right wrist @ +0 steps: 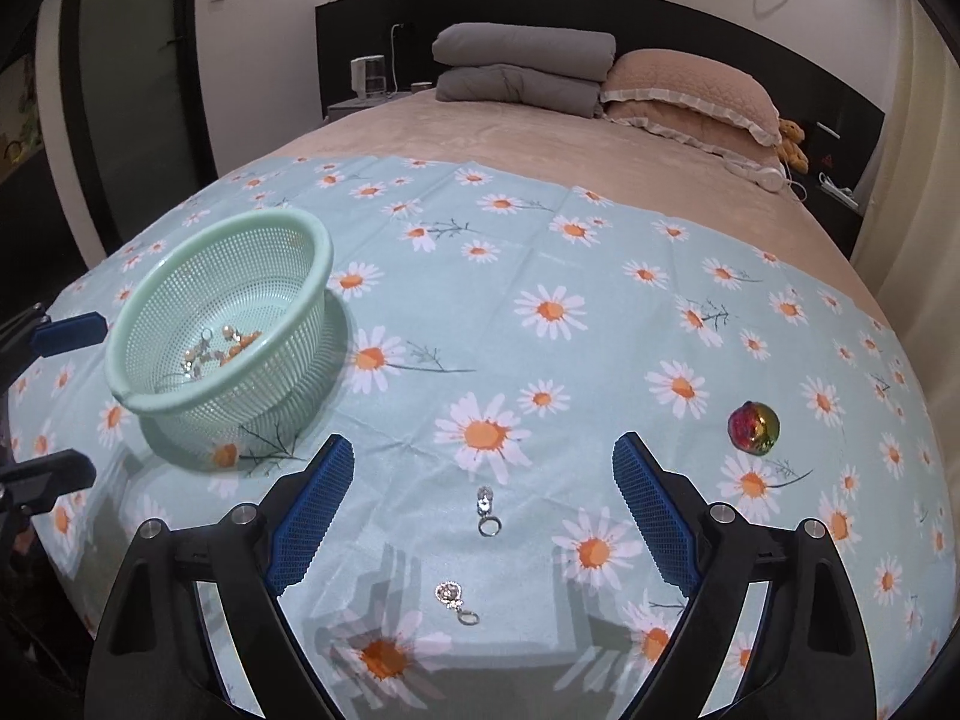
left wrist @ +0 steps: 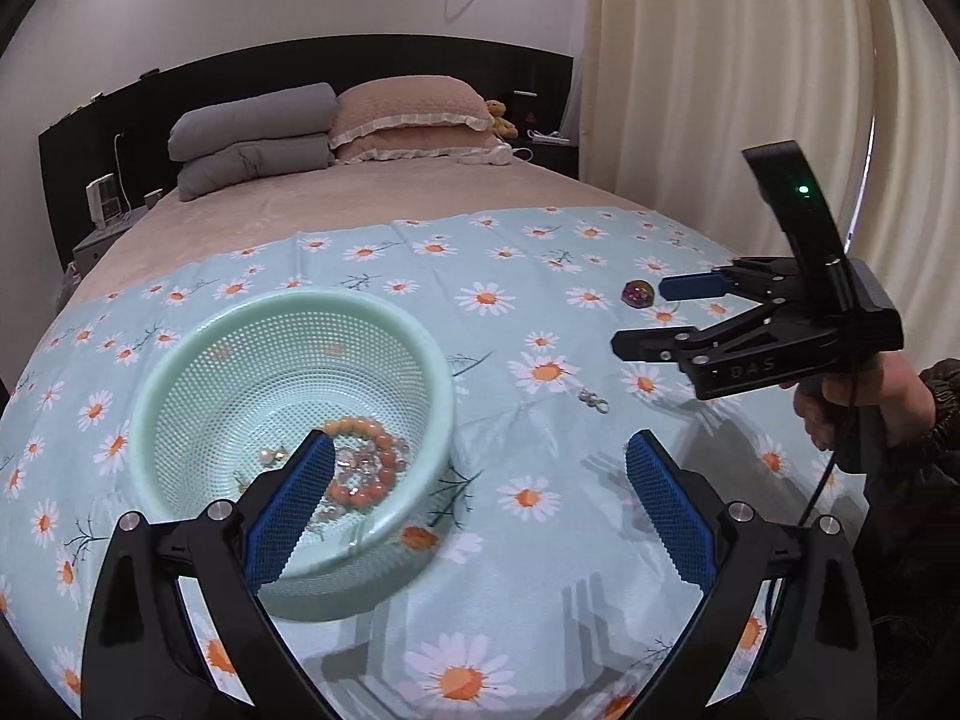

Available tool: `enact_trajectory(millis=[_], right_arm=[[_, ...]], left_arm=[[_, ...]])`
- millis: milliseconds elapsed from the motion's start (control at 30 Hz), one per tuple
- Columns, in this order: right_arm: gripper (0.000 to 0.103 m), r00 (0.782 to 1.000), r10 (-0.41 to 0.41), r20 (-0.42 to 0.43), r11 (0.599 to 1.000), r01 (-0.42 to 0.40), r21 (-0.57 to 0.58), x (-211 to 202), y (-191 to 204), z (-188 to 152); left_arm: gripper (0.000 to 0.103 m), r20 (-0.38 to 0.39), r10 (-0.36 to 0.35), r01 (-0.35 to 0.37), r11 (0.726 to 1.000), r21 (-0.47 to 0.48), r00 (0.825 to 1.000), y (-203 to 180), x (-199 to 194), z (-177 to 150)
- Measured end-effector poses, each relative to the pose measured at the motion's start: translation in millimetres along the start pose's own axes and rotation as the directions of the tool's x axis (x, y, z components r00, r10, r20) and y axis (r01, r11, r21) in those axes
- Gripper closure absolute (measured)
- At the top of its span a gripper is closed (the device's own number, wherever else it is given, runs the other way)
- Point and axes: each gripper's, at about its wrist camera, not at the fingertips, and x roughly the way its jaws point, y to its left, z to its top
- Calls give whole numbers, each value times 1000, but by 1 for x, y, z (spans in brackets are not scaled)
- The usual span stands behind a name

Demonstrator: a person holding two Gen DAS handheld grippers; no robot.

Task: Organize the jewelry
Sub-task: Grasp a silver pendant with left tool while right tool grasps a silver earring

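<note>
Both grippers are wide open and empty – the right gripper [right wrist: 480,504] hovers over two small silver charm earrings [right wrist: 487,515] left on the daisy-print cloth [right wrist: 600,252], probably bound for the mint-green perforated plastic basket [right wrist: 150,399] already holding the orange bead bracelet [left wrist: 375,468], left gripper [left wrist: 480,498] waiting beside it.

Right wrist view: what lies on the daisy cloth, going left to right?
Mint-green perforated plastic basket holding jewelry → small silver ring charm between the open right gripper fingers → iridescent rainbow faceted bead.
</note>
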Motion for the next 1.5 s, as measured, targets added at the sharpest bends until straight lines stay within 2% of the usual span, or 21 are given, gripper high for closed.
enact_trajectory(millis=[33,267,333,400,500,533,567,633,733,1000,1033,1067,1100,1133,1233,1300,1367,1400,1500], right_arm=[[31,1000,0,-13,1000,0,0,5,0,-5],[49,994,39,-100,999,-36,27,42,-5,-32],[65,991,46,-129,999,-42,33,53,-7,-38],[73,986,52,-160,998,-47,37,65,-9,-45],[80,988,59,-141,998,-54,39,67,-13,-49],[89,989,54,-140,998,-48,45,67,-15,-49],[93,988,56,-141,997,-49,53,68,-19,-48],[93,986,79,-143,996,-71,62,66,-23,-48],[93,992,33,-122,999,-28,39,60,-26,-48],[93,997,9,-82,997,-3,71,40,-49,-54],[93,997,6,-77,997,-1,71,37,-51,-54],[93,997,6,-77,997,0,71,36,-52,-54],[93,997,5,-74,997,0,72,34,-54,-54],[93,998,4,-70,997,1,71,32,-56,-54],[93,998,-4,-56,997,9,76,26,-63,-55],[93,999,-5,-46,996,10,90,23,-69,-55],[93,999,-11,-37,995,14,96,20,-72,-55],[93,999,-11,-33,995,15,97,19,-73,-55],[93,1000,-14,-27,995,17,98,17,-75,-54]], left_arm=[[7,-7,-11,11,1000,13,1000,-8,2,-1],[7,-71,-91,96,993,64,993,-52,24,-14],[7,-87,-101,107,992,73,991,-60,31,-17],[7,-99,-106,114,990,78,989,-65,38,-19],[7,-114,-117,126,989,73,986,-67,50,-22],[7,-118,-120,129,989,68,986,-67,54,-22],[7,-119,-126,134,989,63,985,-68,57,-23],[7,-123,-127,135,989,58,984,-69,66,-22],[7,-141,-117,127,990,63,983,-70,80,-22],[8,-196,-146,164,983,79,970,-88,127,-29],[11,-210,-158,176,982,72,965,-90,134,-29],[20,-228,-191,207,977,49,955,-90,142,-28],[23,-251,-217,231,973,28,943,-90,150,-28],[24,-252,-206,222,974,38,946,-93,155,-27],[37,-266,-197,221,973,64,944,-99,165,-21],[53,-271,-196,220,973,64,943,-101,169,-18],[81,-273,-201,222,974,48,941,-98,171,-17],[88,-274,-209,227,973,37,939,-96,171,-18],[88,-268,-202,221,974,44,942,-97,168,-20]])
